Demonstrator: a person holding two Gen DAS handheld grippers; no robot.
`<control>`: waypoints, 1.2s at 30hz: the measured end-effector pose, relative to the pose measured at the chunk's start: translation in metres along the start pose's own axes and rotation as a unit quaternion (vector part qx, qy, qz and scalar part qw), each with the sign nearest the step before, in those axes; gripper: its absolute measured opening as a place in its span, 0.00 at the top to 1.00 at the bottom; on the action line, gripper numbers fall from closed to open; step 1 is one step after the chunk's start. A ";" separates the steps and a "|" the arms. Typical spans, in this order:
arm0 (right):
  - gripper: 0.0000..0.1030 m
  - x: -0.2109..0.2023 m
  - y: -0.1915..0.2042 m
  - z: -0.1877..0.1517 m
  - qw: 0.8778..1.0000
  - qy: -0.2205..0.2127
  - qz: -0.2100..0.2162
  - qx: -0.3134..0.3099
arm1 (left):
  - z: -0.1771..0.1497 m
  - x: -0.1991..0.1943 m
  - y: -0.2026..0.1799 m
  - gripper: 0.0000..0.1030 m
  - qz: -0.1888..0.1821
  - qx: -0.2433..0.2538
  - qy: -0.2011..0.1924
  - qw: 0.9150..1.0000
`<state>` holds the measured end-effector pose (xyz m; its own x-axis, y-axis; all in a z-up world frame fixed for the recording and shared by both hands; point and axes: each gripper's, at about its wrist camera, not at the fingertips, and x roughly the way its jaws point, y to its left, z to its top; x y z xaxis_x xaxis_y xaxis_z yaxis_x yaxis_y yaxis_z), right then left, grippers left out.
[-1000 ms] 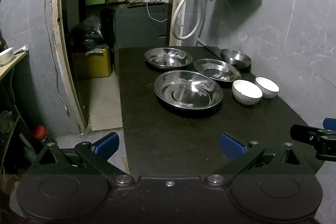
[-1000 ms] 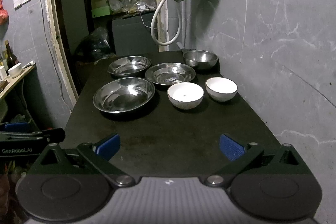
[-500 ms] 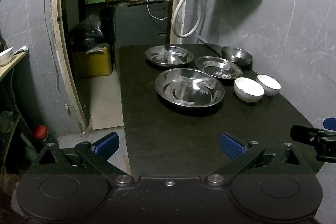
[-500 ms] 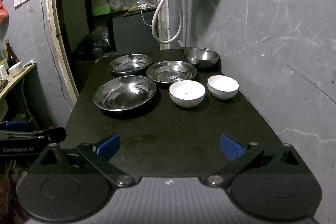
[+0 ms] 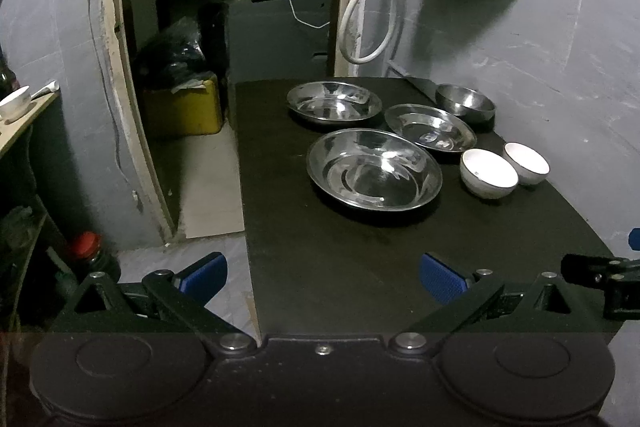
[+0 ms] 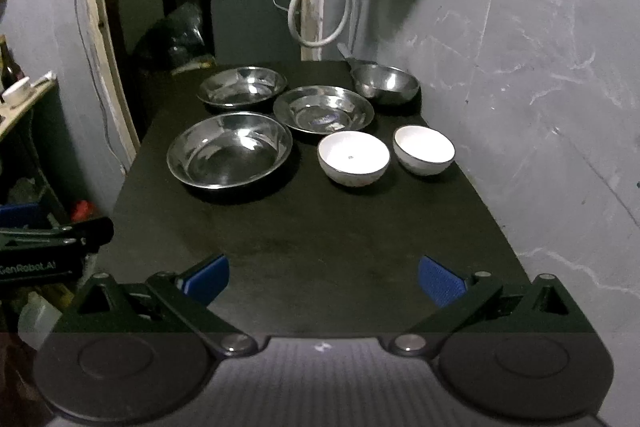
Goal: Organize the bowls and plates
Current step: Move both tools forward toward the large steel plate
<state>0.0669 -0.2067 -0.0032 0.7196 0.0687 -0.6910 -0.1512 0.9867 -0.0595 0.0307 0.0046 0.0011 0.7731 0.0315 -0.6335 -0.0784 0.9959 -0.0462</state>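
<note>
Both the left gripper [image 5: 322, 273] and right gripper [image 6: 323, 275] are hovering over the near end of a dark tabletop [image 6: 320, 227], jaws spread wide and holding nothing. Steel plates [image 6: 230, 149] and two white bowls [image 6: 353, 157] are sitting crowded together at the far end. Likely risk: slick, thin steel rims slipping from the jaws, or one dish knocking its neighbour.

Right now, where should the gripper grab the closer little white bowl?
Probably its near rim: the closer white ceramic bowl stands upright and open. The right gripper could come from the near side, where the black table is bare, one finger inside, one outside.
</note>
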 end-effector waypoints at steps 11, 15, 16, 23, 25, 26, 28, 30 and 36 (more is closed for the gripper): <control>0.00 0.005 -0.010 0.031 1.000 -0.003 0.011 0.008 | 0.023 0.008 -0.002 0.01 0.016 -0.013 0.004 1.000; 0.00 0.013 -0.014 0.040 1.000 -0.001 0.014 0.005 | 0.032 0.015 -0.005 0.01 0.020 -0.018 0.004 1.000; 0.00 0.015 -0.015 0.042 1.000 0.000 0.015 0.004 | 0.034 0.016 -0.006 0.01 0.021 -0.019 0.004 1.000; 0.00 0.034 -0.023 0.060 1.000 0.006 0.024 -0.005 | 0.051 0.035 -0.012 0.01 0.030 -0.031 0.006 0.999; 0.00 0.041 -0.027 0.067 0.999 0.008 0.030 -0.009 | 0.057 0.041 -0.014 0.01 0.034 -0.034 0.007 0.999; 0.00 0.045 -0.028 0.070 0.999 0.009 0.032 -0.011 | 0.060 0.044 -0.015 0.01 0.037 -0.035 0.007 0.999; 0.00 0.053 -0.032 0.077 0.999 0.009 0.038 -0.016 | 0.066 0.050 -0.017 0.01 0.043 -0.038 0.007 0.998; 0.00 0.060 -0.035 0.084 0.999 0.010 0.046 -0.020 | 0.073 0.057 -0.020 0.01 0.049 -0.041 0.007 0.998; 0.00 0.083 -0.043 0.108 0.997 0.010 0.075 -0.030 | 0.095 0.073 -0.026 0.01 0.075 -0.049 0.013 0.996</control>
<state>0.2058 -0.2274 0.0197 0.6728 0.2118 -0.7089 -0.2971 0.9548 0.0033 0.1488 -0.0106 0.0299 0.7322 0.1749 -0.6582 -0.2537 0.9669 -0.0253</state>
